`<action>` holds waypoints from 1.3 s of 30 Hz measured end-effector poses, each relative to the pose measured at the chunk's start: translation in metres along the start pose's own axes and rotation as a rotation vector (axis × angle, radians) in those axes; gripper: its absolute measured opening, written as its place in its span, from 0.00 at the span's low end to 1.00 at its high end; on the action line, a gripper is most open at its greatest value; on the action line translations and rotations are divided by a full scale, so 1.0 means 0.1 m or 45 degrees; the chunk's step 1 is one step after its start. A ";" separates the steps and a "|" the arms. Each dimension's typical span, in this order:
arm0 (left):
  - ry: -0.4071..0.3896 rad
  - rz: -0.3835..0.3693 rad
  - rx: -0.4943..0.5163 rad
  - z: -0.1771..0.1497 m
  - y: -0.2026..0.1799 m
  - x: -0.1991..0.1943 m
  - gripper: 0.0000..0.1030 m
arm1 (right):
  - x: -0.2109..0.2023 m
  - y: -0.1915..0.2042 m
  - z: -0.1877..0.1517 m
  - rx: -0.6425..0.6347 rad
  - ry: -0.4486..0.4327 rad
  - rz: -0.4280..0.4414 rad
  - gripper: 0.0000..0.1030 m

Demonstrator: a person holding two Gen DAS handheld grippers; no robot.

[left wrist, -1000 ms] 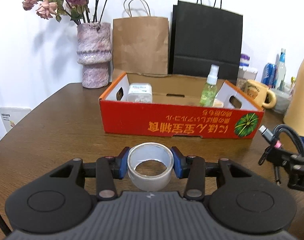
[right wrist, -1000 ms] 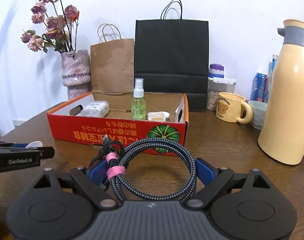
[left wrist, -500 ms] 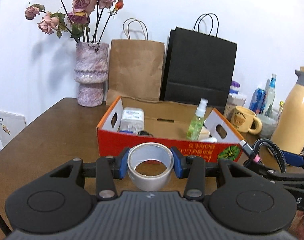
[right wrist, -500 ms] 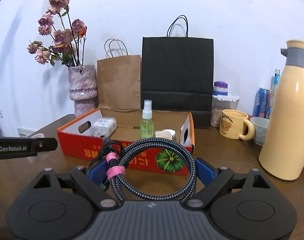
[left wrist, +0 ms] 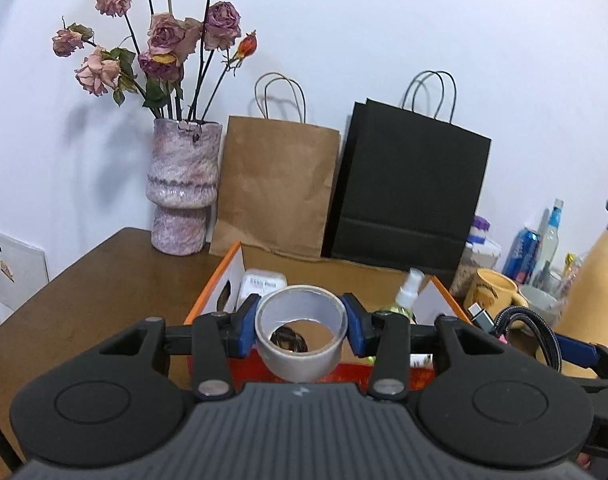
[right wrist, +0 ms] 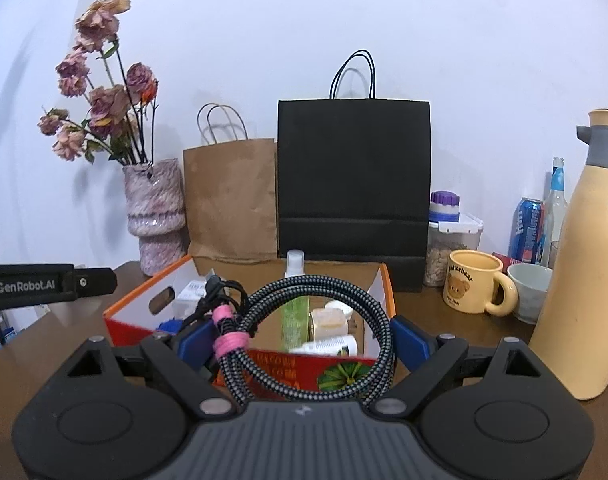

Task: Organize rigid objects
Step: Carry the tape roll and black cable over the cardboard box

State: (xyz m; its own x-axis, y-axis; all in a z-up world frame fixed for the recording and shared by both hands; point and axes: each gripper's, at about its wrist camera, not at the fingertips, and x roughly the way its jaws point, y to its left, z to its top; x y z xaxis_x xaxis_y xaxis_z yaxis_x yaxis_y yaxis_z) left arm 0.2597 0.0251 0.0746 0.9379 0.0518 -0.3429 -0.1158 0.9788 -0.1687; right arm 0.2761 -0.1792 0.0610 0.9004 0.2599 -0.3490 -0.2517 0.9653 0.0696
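Observation:
My left gripper [left wrist: 301,330] is shut on a roll of clear tape [left wrist: 300,354], its blue pads pressing both sides of the ring. It hangs just above the near wall of the red cardboard box [left wrist: 220,284]. My right gripper [right wrist: 304,334] is shut on a coiled braided cable [right wrist: 379,340] tied with a pink band [right wrist: 228,342], also raised in front of the box [right wrist: 136,308]. Inside the box stand a green spray bottle [right wrist: 295,312], a white container [left wrist: 264,282] and small white bottles [right wrist: 327,346]. The right gripper with the cable [left wrist: 543,334] shows at the right of the left wrist view.
A pink vase [left wrist: 182,188] of dried roses, a brown paper bag [left wrist: 276,184] and a black paper bag [left wrist: 407,188] stand behind the box against the wall. A yellow mug [right wrist: 473,286], a tall cream thermos [right wrist: 587,264], a can and jars crowd the table's right side.
Both grippers have risen with their loads, so the box has dropped lower in both views and I now look down into it. Both grips are unchanged.

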 end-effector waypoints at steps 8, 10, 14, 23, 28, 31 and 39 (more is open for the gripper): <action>-0.020 0.027 -0.038 0.14 -0.01 0.26 0.43 | 0.23 0.01 0.20 0.023 -0.029 -0.006 0.88; -0.023 0.032 -0.042 0.16 -0.02 0.34 0.43 | 0.30 0.00 0.23 0.026 -0.034 -0.009 0.88; -0.023 0.045 -0.042 0.21 -0.02 0.49 0.43 | 0.45 -0.01 0.30 0.038 -0.036 -0.008 0.88; -0.006 0.078 -0.040 0.29 0.00 0.87 0.43 | 0.83 -0.02 0.41 0.027 -0.022 -0.005 0.88; 0.015 0.099 -0.033 0.32 0.03 1.07 0.43 | 1.04 -0.03 0.44 0.019 -0.005 0.003 0.88; 0.026 0.112 -0.025 0.32 0.04 1.19 0.43 | 1.17 -0.03 0.46 0.009 0.007 0.005 0.88; 0.059 0.137 0.007 0.32 0.07 1.48 0.43 | 1.45 -0.02 0.48 -0.019 0.034 0.019 0.88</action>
State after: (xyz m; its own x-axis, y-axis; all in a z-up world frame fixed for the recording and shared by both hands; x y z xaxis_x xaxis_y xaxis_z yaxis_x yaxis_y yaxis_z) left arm 0.4080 0.0457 0.0523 0.9041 0.1475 -0.4011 -0.2130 0.9692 -0.1238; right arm 0.4242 -0.1420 0.0554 0.8869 0.2730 -0.3727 -0.2701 0.9609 0.0610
